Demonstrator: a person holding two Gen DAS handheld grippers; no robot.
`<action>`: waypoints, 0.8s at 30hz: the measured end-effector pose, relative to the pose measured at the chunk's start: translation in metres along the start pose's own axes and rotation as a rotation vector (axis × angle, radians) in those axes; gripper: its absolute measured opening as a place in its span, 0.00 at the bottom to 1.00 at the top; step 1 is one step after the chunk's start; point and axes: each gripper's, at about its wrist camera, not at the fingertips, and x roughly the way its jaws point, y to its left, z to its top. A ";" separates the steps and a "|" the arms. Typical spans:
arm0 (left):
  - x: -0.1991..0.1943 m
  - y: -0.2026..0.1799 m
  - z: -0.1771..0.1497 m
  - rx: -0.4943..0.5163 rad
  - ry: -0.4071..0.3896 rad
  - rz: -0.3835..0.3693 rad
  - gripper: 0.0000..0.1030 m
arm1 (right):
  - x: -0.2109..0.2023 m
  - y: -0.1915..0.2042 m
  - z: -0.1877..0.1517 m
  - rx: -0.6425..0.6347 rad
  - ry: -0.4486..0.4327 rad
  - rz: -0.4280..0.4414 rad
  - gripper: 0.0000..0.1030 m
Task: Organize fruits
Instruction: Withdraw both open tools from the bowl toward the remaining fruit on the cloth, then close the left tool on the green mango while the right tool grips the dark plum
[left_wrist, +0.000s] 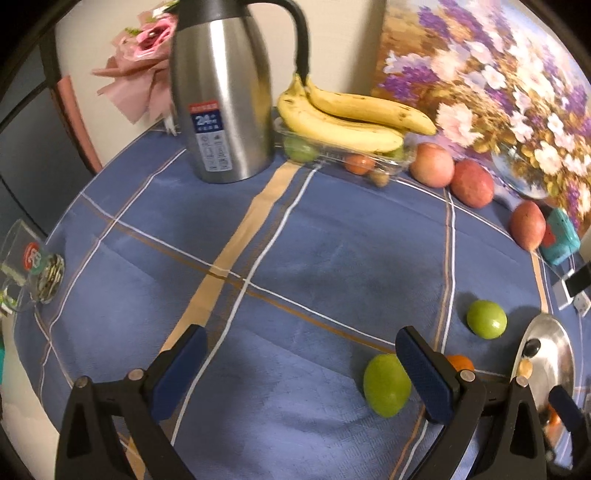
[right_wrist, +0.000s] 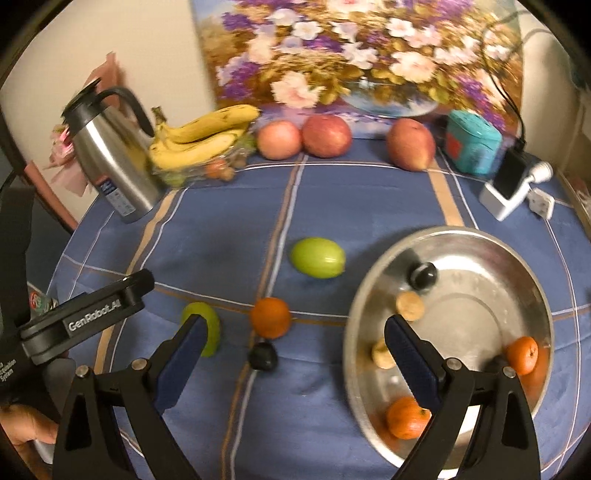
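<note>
In the left wrist view my left gripper (left_wrist: 301, 330) is open and holds nothing. A green fruit (left_wrist: 386, 384) lies just inside its right finger; an orange (left_wrist: 460, 363) peeks from behind that finger, and a second green fruit (left_wrist: 486, 318) lies farther right. My right gripper (right_wrist: 295, 321) is open too, low over the blue cloth. Ahead between its fingers sit an orange (right_wrist: 270, 317) and a dark fruit (right_wrist: 263, 355). One green fruit (right_wrist: 317, 257) lies beyond; another (right_wrist: 212, 328) is half hidden by the left finger. The metal bowl (right_wrist: 476, 317) at right holds two oranges (right_wrist: 408, 417), a dark fruit and small tan fruits.
At the back stand a steel thermos (right_wrist: 110, 162), bananas (right_wrist: 203, 136) on a clear tray, three apples (right_wrist: 327, 134), a flower painting, a teal box (right_wrist: 472, 147) and a charger. The left gripper's body (right_wrist: 88, 317) and a hand (right_wrist: 26, 424) are at left. A jar (left_wrist: 33, 266) lies at the table's left edge.
</note>
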 end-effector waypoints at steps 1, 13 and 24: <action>0.000 0.003 0.000 -0.015 -0.003 0.005 1.00 | 0.002 0.004 0.000 -0.006 0.003 0.000 0.94; 0.010 0.020 0.001 -0.098 0.028 -0.023 1.00 | 0.028 0.031 -0.001 -0.042 0.046 0.012 0.87; 0.027 0.002 -0.009 -0.097 0.133 -0.167 0.95 | 0.041 0.021 -0.005 -0.013 0.097 0.008 0.67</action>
